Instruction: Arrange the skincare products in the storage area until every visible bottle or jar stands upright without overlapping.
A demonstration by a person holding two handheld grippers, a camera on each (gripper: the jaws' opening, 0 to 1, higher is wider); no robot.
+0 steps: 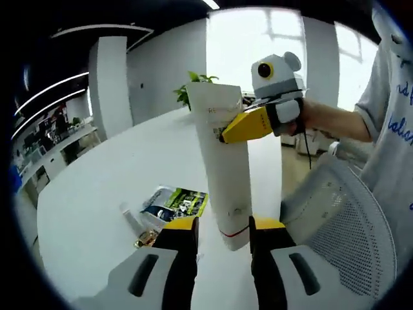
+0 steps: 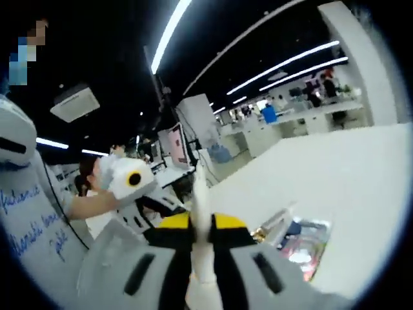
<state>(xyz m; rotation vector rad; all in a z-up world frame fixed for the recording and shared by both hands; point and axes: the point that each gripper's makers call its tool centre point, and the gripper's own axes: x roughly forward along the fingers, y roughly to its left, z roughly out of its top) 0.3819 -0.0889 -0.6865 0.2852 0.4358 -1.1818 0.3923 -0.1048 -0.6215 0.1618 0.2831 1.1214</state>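
A tall white tube [image 1: 222,168] stands nearly upright above the white table [image 1: 97,194], held at both ends. My left gripper [image 1: 224,236] is shut on its lower end, a yellow-tipped jaw on each side. My right gripper [image 1: 226,134] comes in from the right and is shut on the flat crimped upper end. In the right gripper view the tube [image 2: 200,194] appears edge-on, pinched at my right gripper [image 2: 201,226]. A small white tube with a gold cap [image 1: 134,225] lies on the table beside a green and blue packet [image 1: 175,203].
A white mesh chair [image 1: 348,219] stands close on the right, by the person's sleeve. A green plant [image 1: 193,87] sits at the table's far edge. In the right gripper view, the packet [image 2: 303,245] and small tube [image 2: 277,223] lie to the lower right.
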